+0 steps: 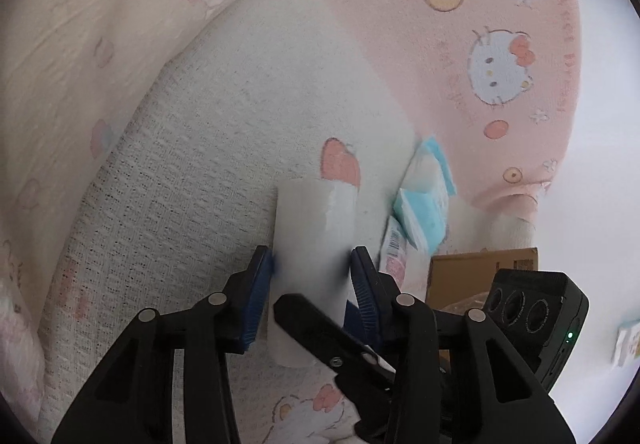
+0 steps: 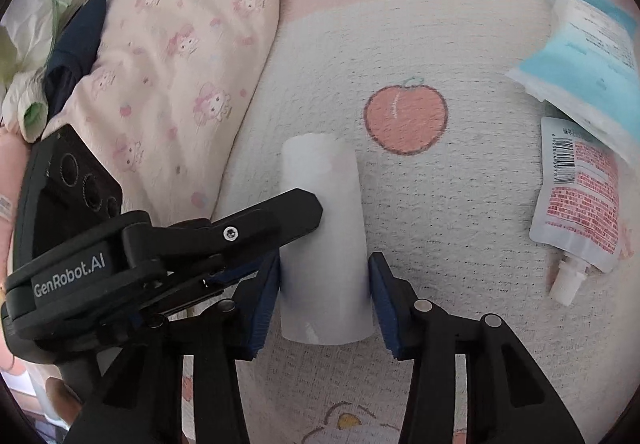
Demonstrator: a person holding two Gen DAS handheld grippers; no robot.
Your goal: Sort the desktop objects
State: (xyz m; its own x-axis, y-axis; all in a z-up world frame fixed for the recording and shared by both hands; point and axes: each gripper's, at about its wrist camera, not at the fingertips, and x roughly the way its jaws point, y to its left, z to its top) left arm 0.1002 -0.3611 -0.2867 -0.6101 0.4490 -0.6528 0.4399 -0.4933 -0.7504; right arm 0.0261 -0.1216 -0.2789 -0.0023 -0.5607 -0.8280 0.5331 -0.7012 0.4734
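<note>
A white cylindrical bottle lies on a white and pink blanket. My right gripper has its blue pads on both sides of the bottle, touching it. My left gripper also has its pads against both sides of the same bottle. The other gripper's black finger crosses over the bottle in each view. A blue and white packet and a white pouch with red print and a spout lie to the right. Both also show in the left wrist view, the packet above the pouch.
A pink patterned pillow lies left of the bottle, with dark cloth and crumpled plastic bags behind it. A brown cardboard box sits past the blanket's edge in the left wrist view. A peach print marks the blanket.
</note>
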